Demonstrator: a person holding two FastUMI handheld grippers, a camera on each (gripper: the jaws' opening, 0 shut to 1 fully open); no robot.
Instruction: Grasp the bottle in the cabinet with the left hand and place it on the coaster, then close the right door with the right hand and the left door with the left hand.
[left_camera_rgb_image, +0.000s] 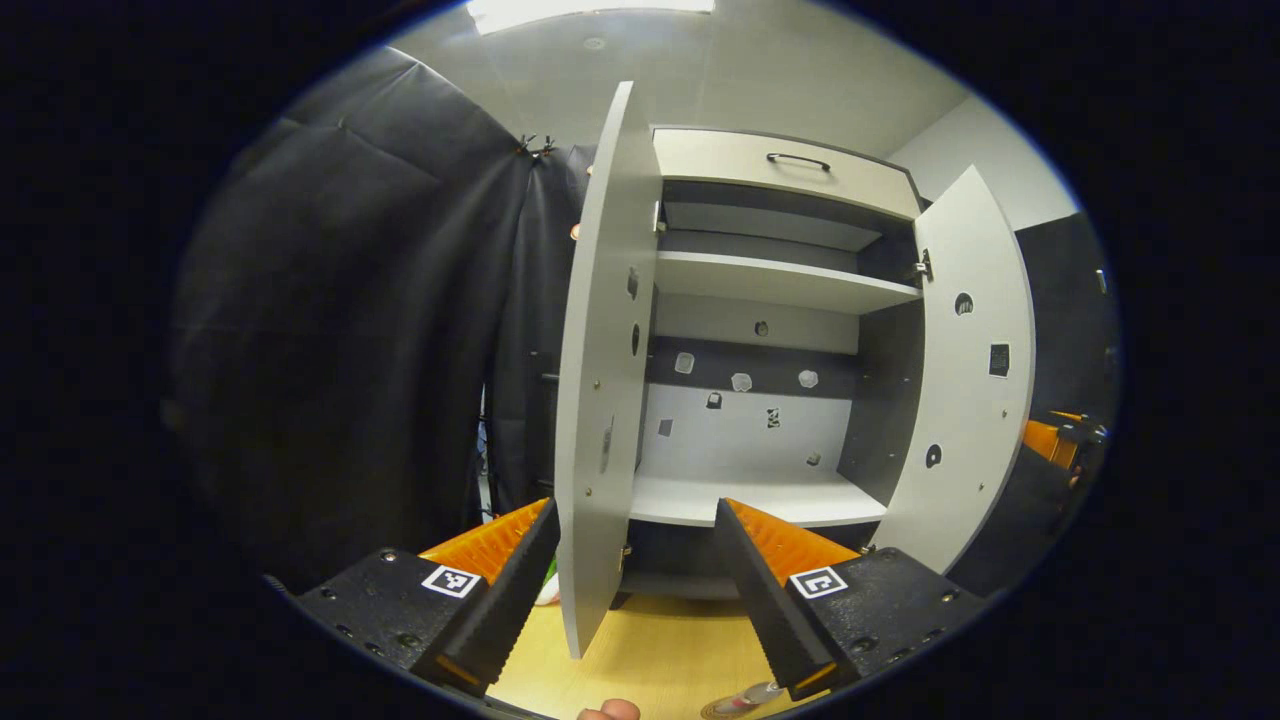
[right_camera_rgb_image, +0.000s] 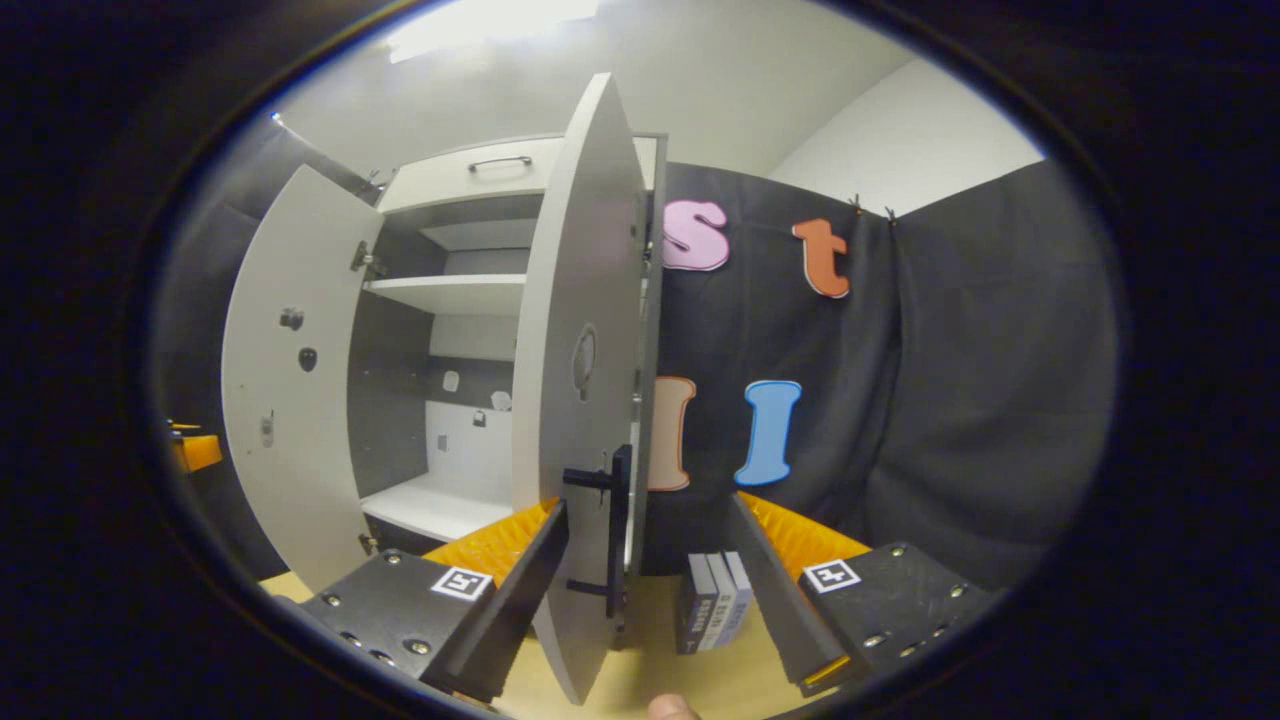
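Markings: square black-and-white coded tags sit on both finger mounts of each gripper; small dark stickers on the inner door faces and the cabinet back wall are too small to read. The spines of the books (right_camera_rgb_image: 712, 602) carry print that is not legible.
Cabinet: the cabinet (left_camera_rgb_image: 770, 290) is pale grey with a dark inner band, two bare shelves and a top drawer with a dark bar handle.
Left door: the left door (left_camera_rgb_image: 600, 400) stands wide open, seen edge-on in the left gripper view, from 12 o'clock down to 6 o'clock.
Right door: the right door (right_camera_rgb_image: 575, 400) is open, edge-on in the right gripper view, with a black handle (right_camera_rgb_image: 612, 530) low on its outer face.
Bottle: the bottle (left_camera_rgb_image: 752, 697) lies at the 6 o'clock rim of the left gripper view, on the coaster (left_camera_rgb_image: 722, 710) on the wooden bench (left_camera_rgb_image: 660, 640); only a small part shows.
Left gripper: the left gripper (left_camera_rgb_image: 640, 590) has its jaws spread apart, straddling the left door's lower edge, gripping nothing.
Right gripper: the right gripper (right_camera_rgb_image: 650, 590) has its jaws apart either side of the right door's edge and handle; contact cannot be told.
Hands: a fingertip shows at 6 o'clock in each view.
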